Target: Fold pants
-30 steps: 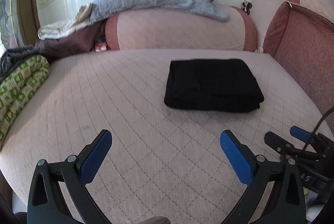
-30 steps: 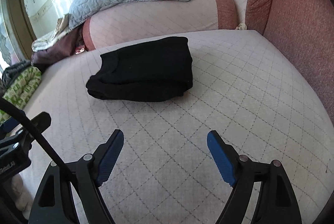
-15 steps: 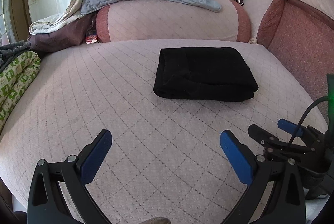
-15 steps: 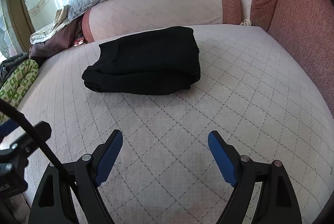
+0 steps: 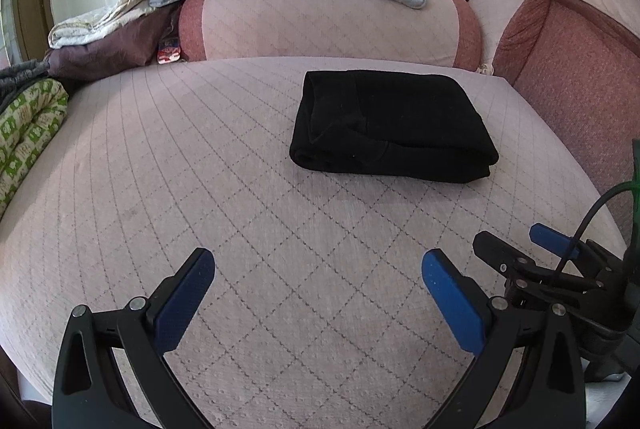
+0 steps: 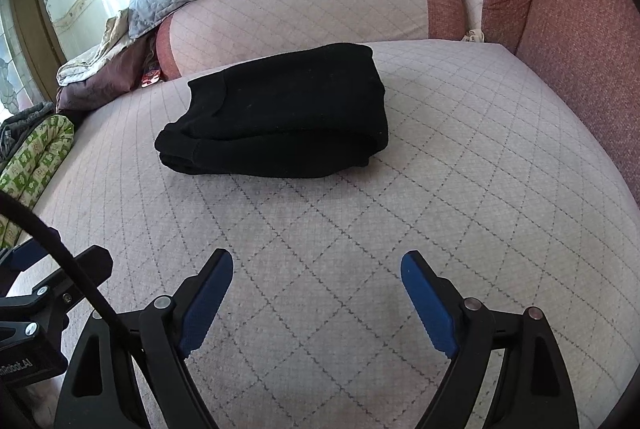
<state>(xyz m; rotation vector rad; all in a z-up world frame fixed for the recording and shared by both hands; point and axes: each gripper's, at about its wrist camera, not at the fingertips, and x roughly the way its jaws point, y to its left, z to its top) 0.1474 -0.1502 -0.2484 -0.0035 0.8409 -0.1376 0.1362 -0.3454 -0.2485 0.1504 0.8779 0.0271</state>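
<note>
Left wrist view: folded black pants (image 5: pixel 390 127) lie on quilted pink mattress (image 5: pixel 200 189).

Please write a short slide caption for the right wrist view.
Folded black pants lie on the quilted pink mattress; the open right gripper hovers empty nearby.

I see a pink quilted mattress (image 5: pixel 224 189) with grey diamond stitching. Folded black pants (image 5: pixel 390 127) lie flat on it. A green patterned blanket (image 5: pixel 28 133) rests at the mattress's edge, well apart from the pants.
</note>
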